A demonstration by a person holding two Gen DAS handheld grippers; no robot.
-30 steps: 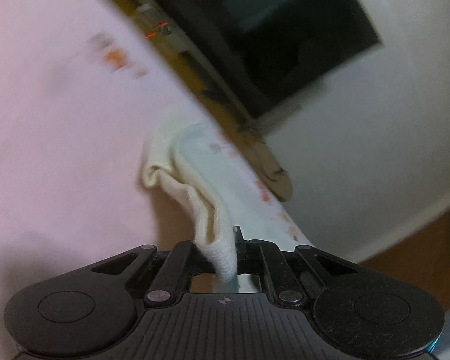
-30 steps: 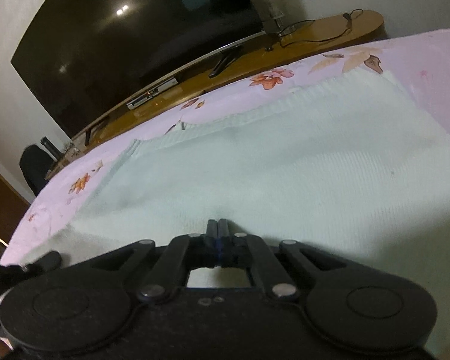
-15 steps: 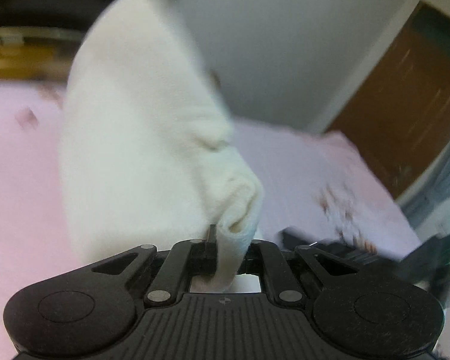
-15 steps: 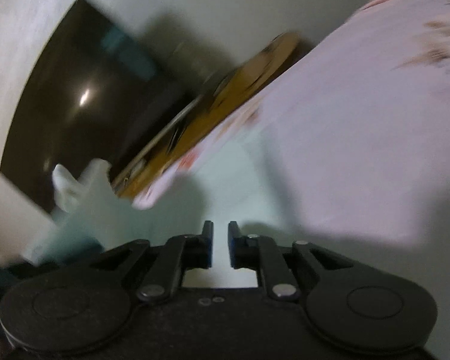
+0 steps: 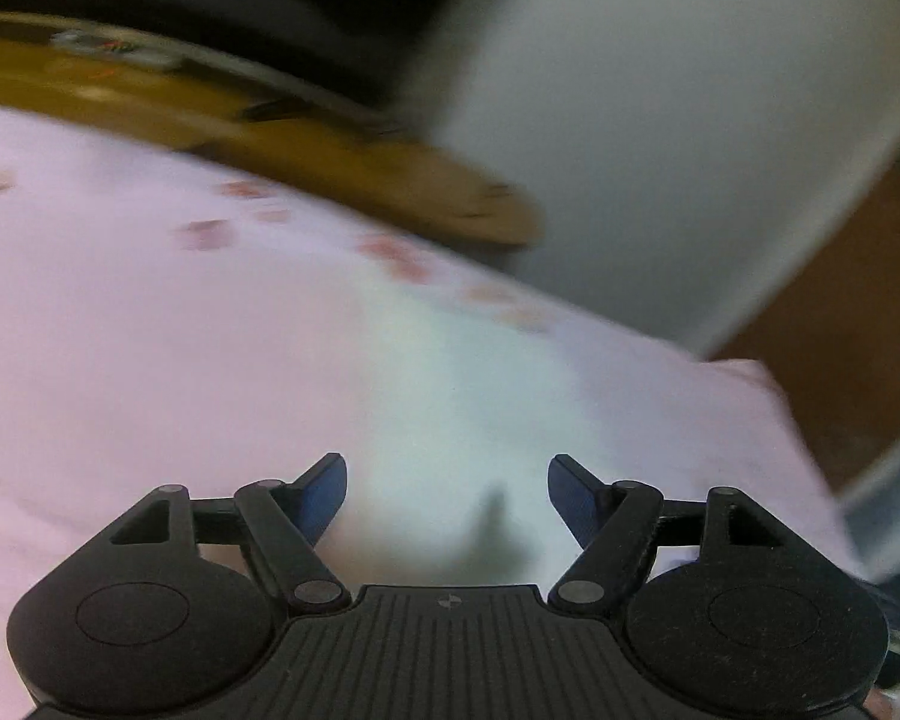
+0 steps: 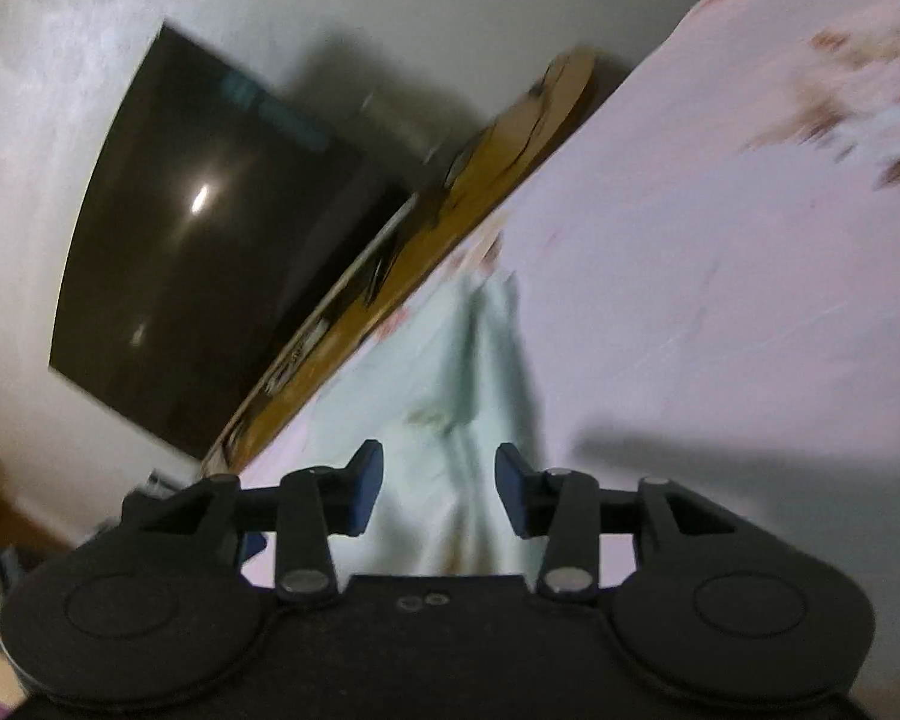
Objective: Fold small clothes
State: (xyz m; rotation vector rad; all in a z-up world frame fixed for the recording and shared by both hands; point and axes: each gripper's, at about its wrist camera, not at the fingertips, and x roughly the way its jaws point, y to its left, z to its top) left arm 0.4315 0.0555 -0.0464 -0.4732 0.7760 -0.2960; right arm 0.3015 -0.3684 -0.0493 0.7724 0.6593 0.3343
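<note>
A pale mint knit garment lies on the pink floral bedsheet, blurred in the left wrist view. My left gripper is open and empty just above it. In the right wrist view the same garment lies creased on the sheet, stretching away from the fingers. My right gripper is open and empty over the garment's near end. Both views are motion-blurred.
A wooden TV bench runs along the far edge of the bed, with a large dark television on the wall behind. The bench and a white wall show in the left view, a brown door at right.
My left gripper has let go of the garment and opened wide; the cloth has dropped onto the sheet. My right gripper has gone from shut to wide open and has swung to a tilted view.
</note>
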